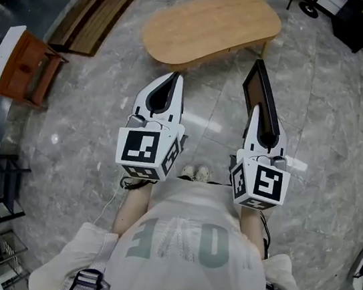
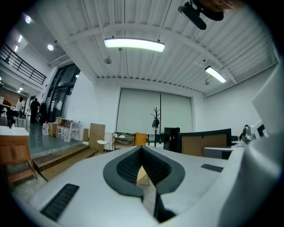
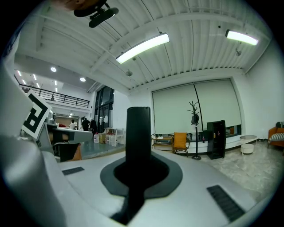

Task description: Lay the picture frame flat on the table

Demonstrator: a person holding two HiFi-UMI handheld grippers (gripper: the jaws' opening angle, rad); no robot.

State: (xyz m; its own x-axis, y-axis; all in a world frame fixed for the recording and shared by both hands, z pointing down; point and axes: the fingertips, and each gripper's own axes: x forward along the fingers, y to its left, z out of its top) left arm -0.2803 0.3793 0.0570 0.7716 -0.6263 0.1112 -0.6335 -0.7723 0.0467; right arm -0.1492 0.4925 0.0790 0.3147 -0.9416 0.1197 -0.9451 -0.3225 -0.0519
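The person holds both forearms forward, side by side and level. The left gripper points ahead, its jaws together on nothing. The right gripper is clamped tight on the edge of the picture frame.

open-plan office or studio hall, large indoor space
polished grey stone floor with a low oval wooden table; high ribbed white ceiling with strip lights; wide roller blinds across the far wall; coat stand and orange chair beside it; mezzanine railing; raised wooden platform with steps; people standing far off.
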